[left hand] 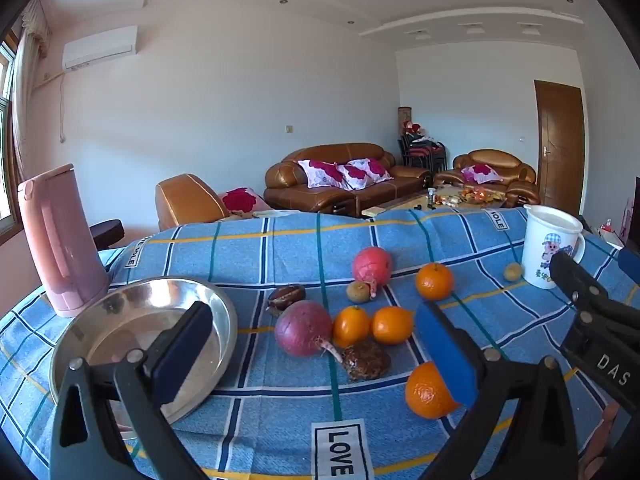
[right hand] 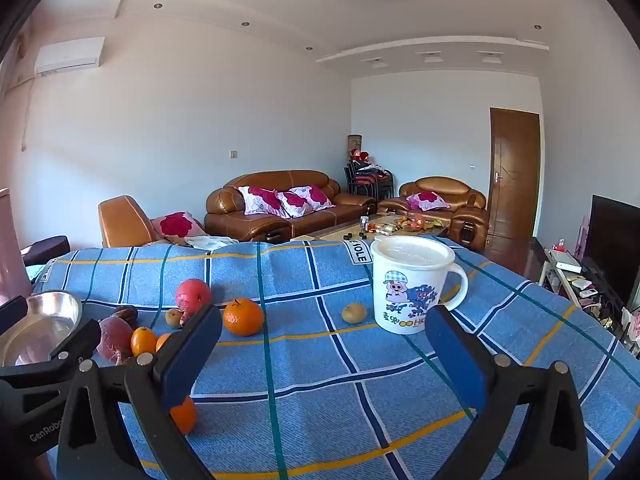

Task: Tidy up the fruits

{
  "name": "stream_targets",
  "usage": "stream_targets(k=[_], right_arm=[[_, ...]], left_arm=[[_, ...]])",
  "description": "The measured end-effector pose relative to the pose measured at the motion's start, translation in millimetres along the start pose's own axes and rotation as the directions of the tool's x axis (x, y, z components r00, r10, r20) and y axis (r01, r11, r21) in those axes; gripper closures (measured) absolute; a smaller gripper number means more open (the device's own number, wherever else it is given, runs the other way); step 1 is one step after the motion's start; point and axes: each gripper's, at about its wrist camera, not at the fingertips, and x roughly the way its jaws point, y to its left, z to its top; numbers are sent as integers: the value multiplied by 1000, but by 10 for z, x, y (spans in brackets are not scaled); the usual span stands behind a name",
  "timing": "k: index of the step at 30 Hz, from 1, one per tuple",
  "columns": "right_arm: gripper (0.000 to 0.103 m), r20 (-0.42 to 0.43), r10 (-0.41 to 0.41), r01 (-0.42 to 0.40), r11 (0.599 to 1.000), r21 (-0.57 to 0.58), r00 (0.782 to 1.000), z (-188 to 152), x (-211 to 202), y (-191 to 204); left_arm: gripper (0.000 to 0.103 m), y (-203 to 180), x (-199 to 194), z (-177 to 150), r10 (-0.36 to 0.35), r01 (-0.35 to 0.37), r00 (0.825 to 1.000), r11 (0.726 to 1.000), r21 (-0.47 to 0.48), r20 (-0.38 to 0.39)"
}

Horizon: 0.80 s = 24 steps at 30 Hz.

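Left claw (left hand: pixel 320 344) and right claw (right hand: pixel 324 340) hover wide open, tilted slightly downward.

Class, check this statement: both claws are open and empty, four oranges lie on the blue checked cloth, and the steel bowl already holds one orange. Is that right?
Not quite. The steel bowl holds no orange; the left wrist view shows nothing inside it. The rest stands: both claws are open and empty, and four oranges lie on the cloth.

The left hand-held gripper (left hand: pixel 316 344) is wide open with nothing in it. In the middle of the frame, oranges (left hand: pixel 391 325), a purple round one (left hand: pixel 303 328) and a pink one (left hand: pixel 371 266) lie on the blue checked desk (left hand: pixel 248 256). A shiny bowl (left hand: pixel 216 320) sits lower left, beside a pink kettle (left hand: pixel 56 240). A white mug (left hand: pixel 550 246) stands at the right.
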Motion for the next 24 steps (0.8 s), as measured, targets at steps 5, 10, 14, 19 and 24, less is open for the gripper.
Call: stream_targets(k=[5,10,14,19,24], right_arm=[[1,-1,3,-3,1000,9,1000,-1,2,-6],[1,-1,3,-3,1000,9,1000,-2,-1,-7],[1,-1,3,-3,1000,8,1000,-3,-4,-7],[1,18,7,-7,1000,10,1000,2,-25,-16],[1,78,-3,4,1000,-11,997,34,-124,37]], left_arm=[[0,1,2,4,32,-32,999,999,-24,-8],[0,16,-8,18,14,-15,1000,999,-40,-16],[0,39,-13,22,6,-7,1000,999,-39,-14],[0,51,-6,3,-13,12,1000,999,-42,-15],[0,47,-20,-8,-21,21,1000,999,-43,-7]])
